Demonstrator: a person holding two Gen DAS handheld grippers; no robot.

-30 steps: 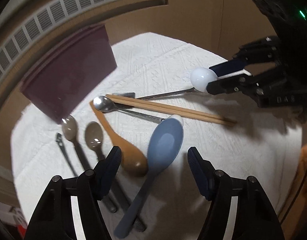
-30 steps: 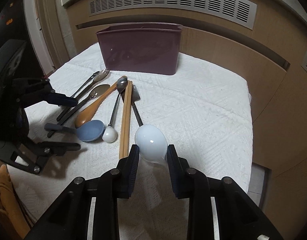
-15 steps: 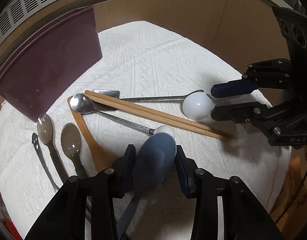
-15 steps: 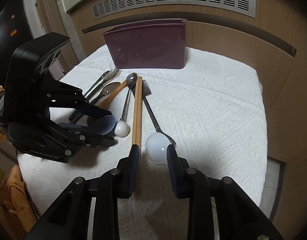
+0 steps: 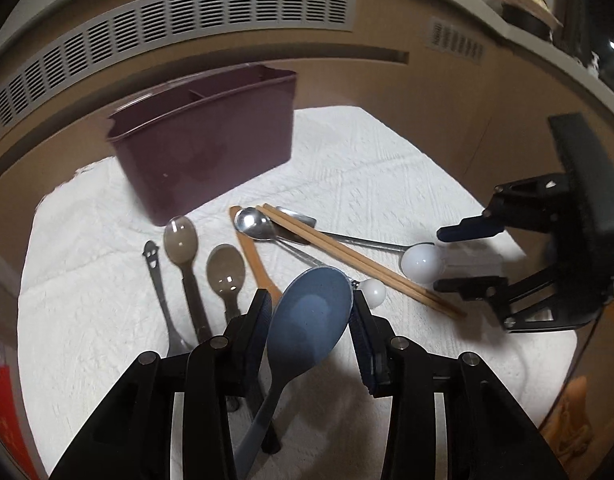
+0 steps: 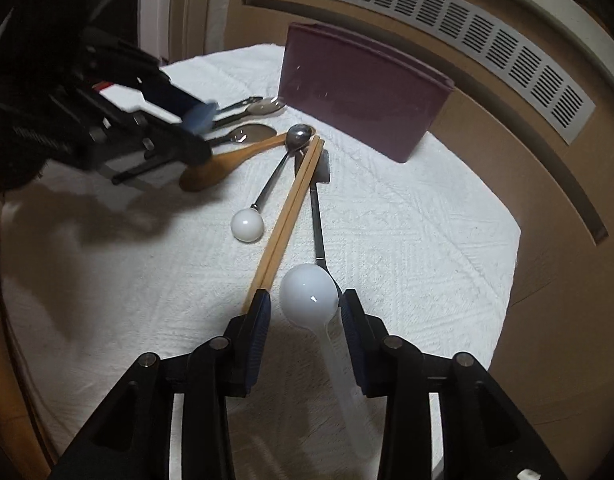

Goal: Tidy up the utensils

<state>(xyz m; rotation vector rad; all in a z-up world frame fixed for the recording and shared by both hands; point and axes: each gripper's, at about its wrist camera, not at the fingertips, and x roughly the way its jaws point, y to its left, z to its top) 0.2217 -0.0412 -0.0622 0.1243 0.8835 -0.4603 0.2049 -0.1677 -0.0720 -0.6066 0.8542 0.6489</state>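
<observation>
- My left gripper (image 5: 312, 316) has its jaws closed on the bowl of the blue spoon (image 5: 307, 328), lifted off the white cloth (image 5: 367, 168) on the desk.
- My right gripper (image 6: 305, 316) holds the white spoon (image 6: 309, 292) by its bowl — jaws narrow around it, handle trailing back beneath me.
- The chopsticks (image 6: 289, 212) lie just beside the white spoon, pointing toward the maroon bin (image 5: 203, 148).
- A wooden spoon (image 6: 231, 158) and steel spoons — one is (image 5: 255, 224) — lie near the bin.

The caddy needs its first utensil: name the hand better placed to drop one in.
Left. The left gripper has the blue spoon lifted, facing the maroon caddy; the right gripper's white spoon sits farther away.
</observation>
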